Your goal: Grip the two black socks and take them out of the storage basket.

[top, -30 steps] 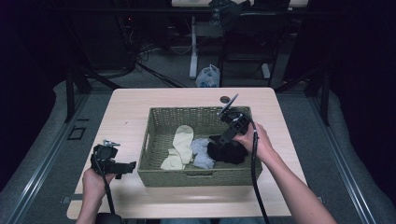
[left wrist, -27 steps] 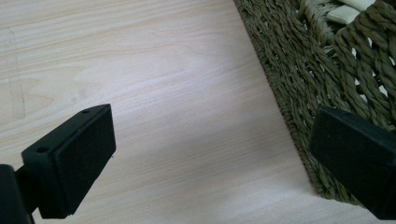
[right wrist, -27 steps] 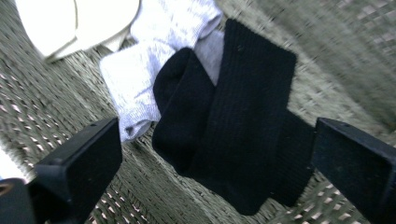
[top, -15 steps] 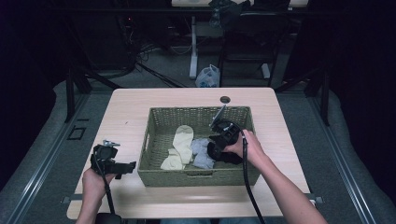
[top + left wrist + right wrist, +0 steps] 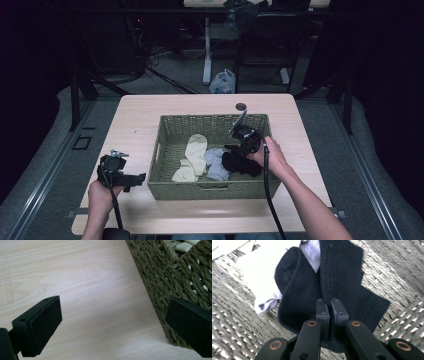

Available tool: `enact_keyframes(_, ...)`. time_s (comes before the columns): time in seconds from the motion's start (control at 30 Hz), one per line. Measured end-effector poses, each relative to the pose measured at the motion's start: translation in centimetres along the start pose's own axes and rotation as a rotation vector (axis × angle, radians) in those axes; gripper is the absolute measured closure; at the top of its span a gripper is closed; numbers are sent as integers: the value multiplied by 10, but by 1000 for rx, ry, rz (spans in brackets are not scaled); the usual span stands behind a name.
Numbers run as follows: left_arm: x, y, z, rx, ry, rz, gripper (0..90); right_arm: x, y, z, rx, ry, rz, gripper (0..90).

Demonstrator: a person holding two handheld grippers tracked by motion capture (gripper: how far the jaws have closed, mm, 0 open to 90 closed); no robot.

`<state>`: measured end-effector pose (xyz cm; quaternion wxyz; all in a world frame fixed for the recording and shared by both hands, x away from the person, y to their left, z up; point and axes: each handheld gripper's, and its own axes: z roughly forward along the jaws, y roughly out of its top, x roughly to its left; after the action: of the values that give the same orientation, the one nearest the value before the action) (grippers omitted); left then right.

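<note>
Pinching a fold of the black sock (image 5: 337, 277) between jaws pressed nearly together, the right gripper (image 5: 329, 307) reaches down into the woven basket (image 5: 165, 145). In the right gripper view the dark knit bunches on both sides of the jaws and spreads over the wicker floor, with a light grey sock (image 5: 267, 290) lying partly under it on the left. From the high view, the right gripper (image 5: 239, 150) sits inside the right half of the basket, held by the person's right hand (image 5: 270, 156), and the black sock (image 5: 242, 164) lies just near of it, touching the grey sock (image 5: 216, 165) to its left. Left again, two cream socks (image 5: 192, 156) lie across the middle of the basket floor.

The left gripper (image 5: 131, 179) rests low over the table (image 5: 140, 115) just left of the basket's near left corner, held in the left hand (image 5: 102, 192). Its jaws stand wide apart with nothing between them; in the left gripper view, bare pale wood fills the gap, and the basket's woven wall (image 5: 160, 277) rises close beside the right jaw.

A round cable hole (image 5: 241, 106) sits in the table top just beyond the basket's far rim. Farther off on the floor, a white plastic bag (image 5: 222, 81) sits beside a table leg.
</note>
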<state>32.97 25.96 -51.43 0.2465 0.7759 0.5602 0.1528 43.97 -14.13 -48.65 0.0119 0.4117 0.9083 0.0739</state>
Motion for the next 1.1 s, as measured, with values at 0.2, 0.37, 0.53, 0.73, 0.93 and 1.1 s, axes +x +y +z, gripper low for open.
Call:
enact_keyframes(0.2, 0, 0, 0, 5, -3, 2, 12, -5, -4, -18, -39, 9, 14, 870)
enact_keyframes(0.37, 0, 0, 0, 5, -3, 3, 12, -9, -5, -38, -57, 19, 13, 870)
enact_keyframes(0.53, 0, 0, 0, 1, -2, 3, 11, -9, -5, -53, -96, 21, 29, 870)
enact_keyframes(0.73, 0, 0, 0, 4, -5, 4, 12, -11, -4, -64, -109, 21, 31, 871)
enact_keyframes(0.93, -1, 0, 1, 3, -3, 5, 11, -11, 0, -78, -96, 19, 17, 871)
enact_keyframes(1.1, -1, 0, 1, 3, -4, 6, 11, -11, 5, -89, -97, 18, 10, 870)
